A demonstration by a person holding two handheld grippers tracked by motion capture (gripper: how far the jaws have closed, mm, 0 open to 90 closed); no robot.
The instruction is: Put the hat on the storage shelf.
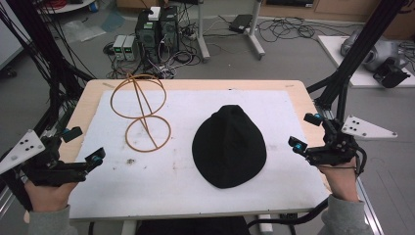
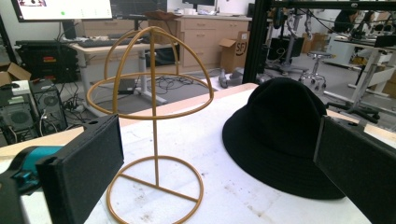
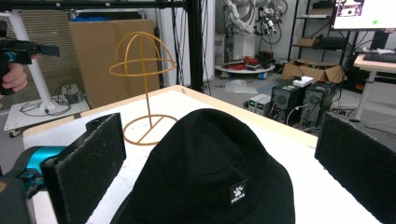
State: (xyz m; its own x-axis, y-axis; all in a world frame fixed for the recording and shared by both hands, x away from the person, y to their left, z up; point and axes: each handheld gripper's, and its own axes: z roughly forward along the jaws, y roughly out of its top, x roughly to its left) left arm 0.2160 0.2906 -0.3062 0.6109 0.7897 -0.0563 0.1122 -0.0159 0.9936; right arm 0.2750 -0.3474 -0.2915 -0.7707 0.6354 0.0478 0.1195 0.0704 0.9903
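A black bucket hat (image 1: 229, 146) lies flat on the white mat (image 1: 181, 166), right of centre; it also appears ahead in the right gripper view (image 3: 210, 172) and to the right in the left gripper view (image 2: 280, 135). A gold wire hat stand (image 1: 142, 110) stands upright at the mat's back left (image 2: 152, 121) (image 3: 144, 88). My left gripper (image 1: 84, 145) hovers at the table's left edge, open and holding nothing. My right gripper (image 1: 306, 131) hangs at the right edge beside the hat, open, with nothing between its jaws.
The wooden table (image 1: 195, 84) ends just past the mat. Black frame poles (image 1: 352, 54) rise at both sides. Computer towers (image 1: 156, 32) and loose cables lie on the floor behind. The left hand's gripper (image 3: 18, 51) is seen far off in the right gripper view.
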